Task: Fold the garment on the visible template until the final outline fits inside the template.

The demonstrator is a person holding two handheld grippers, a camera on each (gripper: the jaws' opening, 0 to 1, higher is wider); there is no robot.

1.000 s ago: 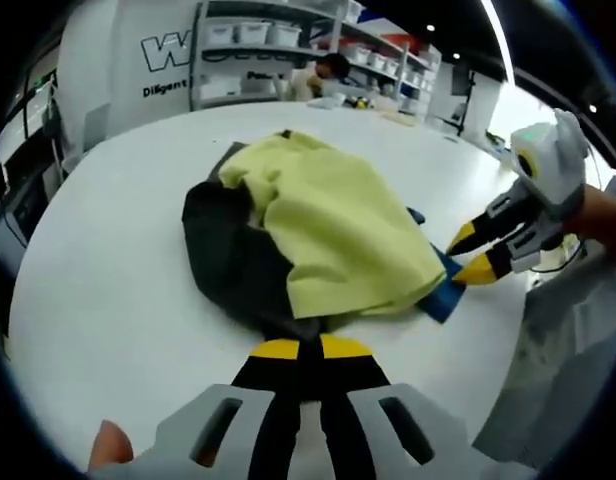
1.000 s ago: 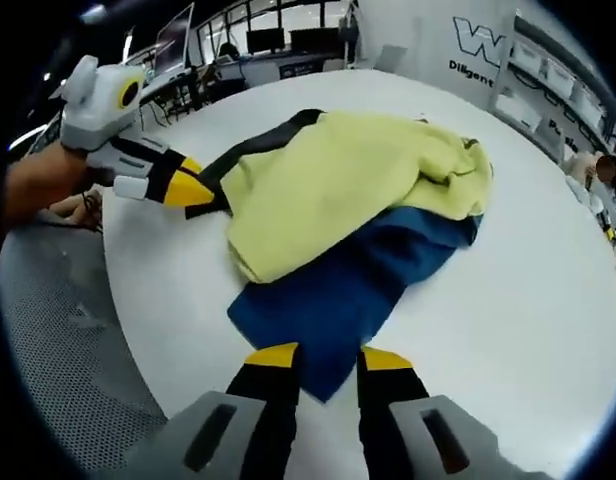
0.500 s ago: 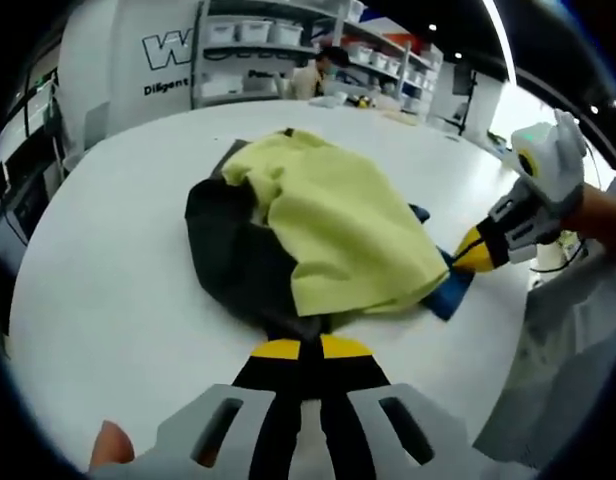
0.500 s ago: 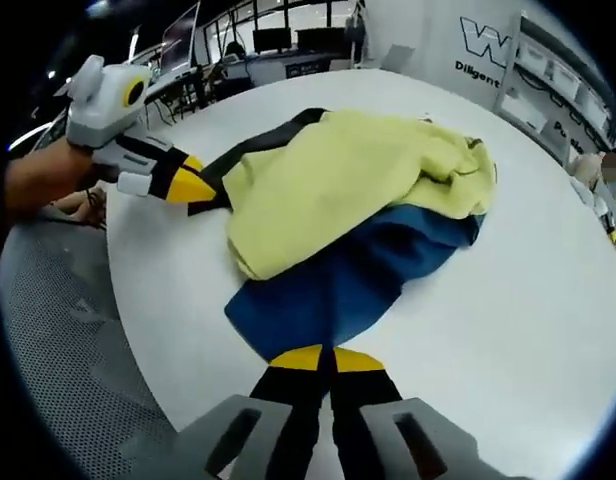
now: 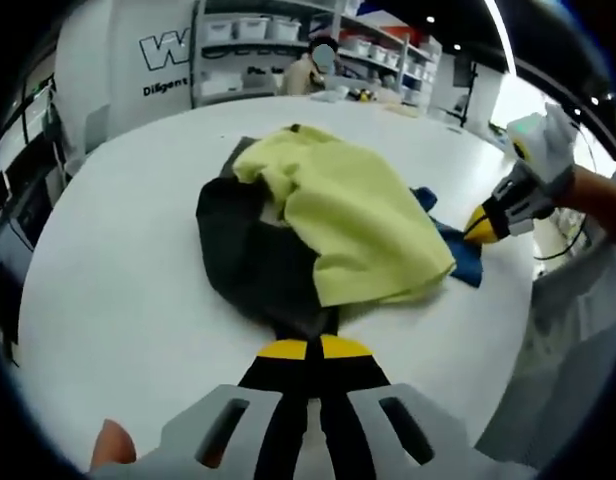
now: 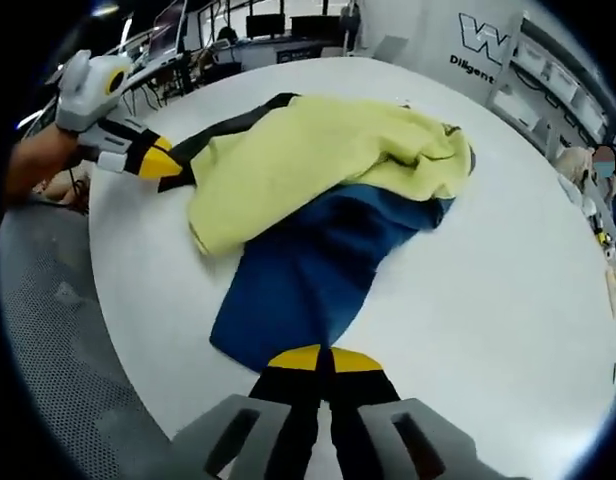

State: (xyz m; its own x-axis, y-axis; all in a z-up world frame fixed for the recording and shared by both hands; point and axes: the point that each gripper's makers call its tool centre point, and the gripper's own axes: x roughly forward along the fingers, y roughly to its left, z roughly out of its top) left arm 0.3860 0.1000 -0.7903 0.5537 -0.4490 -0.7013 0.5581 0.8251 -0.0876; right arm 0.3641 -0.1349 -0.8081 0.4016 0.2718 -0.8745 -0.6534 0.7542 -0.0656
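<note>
Item: garment [image 5: 308, 235], yellow/blue/dark panels, bunched on white round table [image 5: 108, 280]. Nearest in left gripper view: left gripper [image 5: 306, 349], jaws pressed together on the dark hem directly ahead of its tips, w/ cloth running out from between them; reads as a pinch grip on one corner. Just beyond tips: dark panel, then yellow panel lapped over it, blue edge poking out far right. At that blue edge, right gripper [image 5: 478, 228] comes in from the right side, tips at the fabric. Right gripper view: right gripper's own jaws closed on near corner of blue panel [image 6: 308, 270]; blue spreads ahead of tips, yellow heaped beyond it, left gripper [image 6: 160, 163] at far left on the dark hem. Judgement: two opposite corners held so cloth can be drawn taut and spread before folding; early stage, garment not flat. Template outline: can't make out on tabletop. Far bkgd: shelving w/ bins [image 5: 278, 40], wall lettering.
</note>
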